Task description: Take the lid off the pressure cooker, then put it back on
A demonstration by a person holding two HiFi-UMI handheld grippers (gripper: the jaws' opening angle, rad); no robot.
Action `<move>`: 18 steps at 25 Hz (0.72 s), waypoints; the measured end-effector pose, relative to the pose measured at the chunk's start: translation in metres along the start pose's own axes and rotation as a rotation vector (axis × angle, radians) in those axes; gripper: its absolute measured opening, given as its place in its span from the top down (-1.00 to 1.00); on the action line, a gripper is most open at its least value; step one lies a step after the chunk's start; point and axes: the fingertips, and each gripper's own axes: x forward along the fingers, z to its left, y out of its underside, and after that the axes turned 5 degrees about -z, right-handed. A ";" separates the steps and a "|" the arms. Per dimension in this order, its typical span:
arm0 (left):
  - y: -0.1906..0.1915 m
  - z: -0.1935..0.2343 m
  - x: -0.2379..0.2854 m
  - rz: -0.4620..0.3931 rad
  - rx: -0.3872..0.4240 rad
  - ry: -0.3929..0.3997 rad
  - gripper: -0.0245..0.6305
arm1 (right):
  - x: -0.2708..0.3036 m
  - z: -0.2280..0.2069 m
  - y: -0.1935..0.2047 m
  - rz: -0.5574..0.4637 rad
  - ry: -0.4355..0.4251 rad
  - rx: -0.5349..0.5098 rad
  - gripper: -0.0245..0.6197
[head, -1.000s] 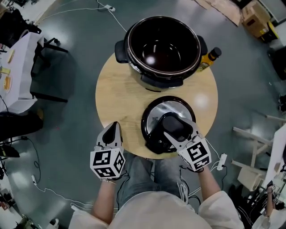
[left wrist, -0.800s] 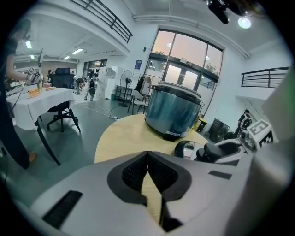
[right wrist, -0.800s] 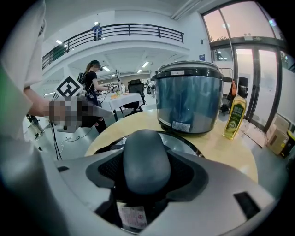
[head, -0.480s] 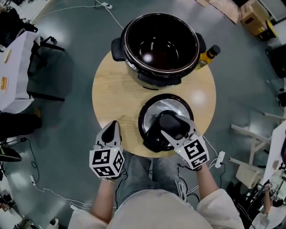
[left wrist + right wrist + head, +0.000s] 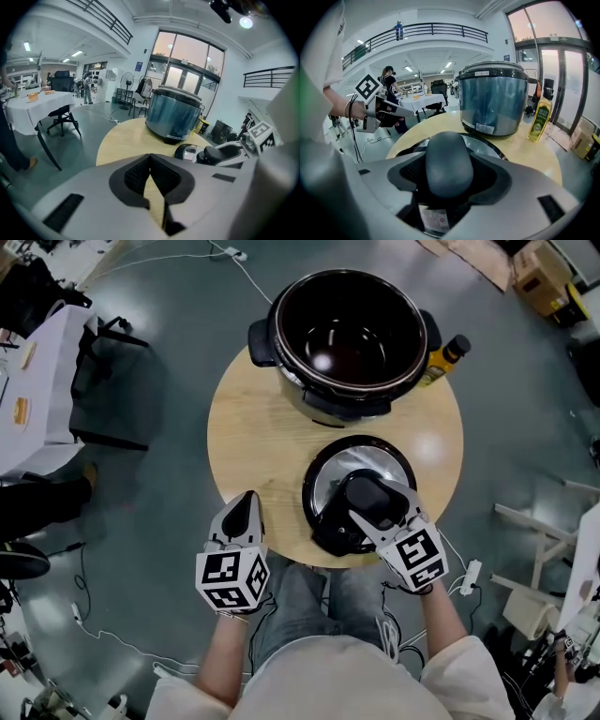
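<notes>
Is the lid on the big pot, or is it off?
Off. The lid lies on the round table, apart from the pressure cooker, whose top is open; the right gripper is shut on its handle.

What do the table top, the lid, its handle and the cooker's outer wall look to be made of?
Table top: pale wood or wood-look laminate, matt; faint grain shows.
Lid: shiny metal centre with glare, inside a dark rim, probably plastic.
Lid handle: dark, smooth, matt, likely plastic.
Cooker's outer wall: brushed metal, judging by its soft sheen.
</notes>
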 end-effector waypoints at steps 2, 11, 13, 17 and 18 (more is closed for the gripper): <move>-0.001 0.001 -0.003 -0.004 0.001 -0.003 0.94 | 0.000 0.000 0.002 0.003 -0.004 -0.001 0.04; -0.008 0.001 -0.010 -0.025 -0.002 -0.008 0.94 | -0.009 0.002 -0.008 0.006 -0.006 -0.046 0.04; -0.010 0.000 -0.012 -0.030 -0.001 -0.007 0.94 | -0.015 0.003 -0.013 -0.003 -0.005 -0.049 0.04; -0.018 -0.003 -0.017 -0.046 0.004 -0.003 0.94 | -0.028 0.001 -0.022 -0.030 0.023 -0.035 0.04; -0.020 -0.003 -0.018 -0.052 0.006 -0.003 0.94 | -0.032 0.001 -0.023 -0.029 0.031 -0.029 0.04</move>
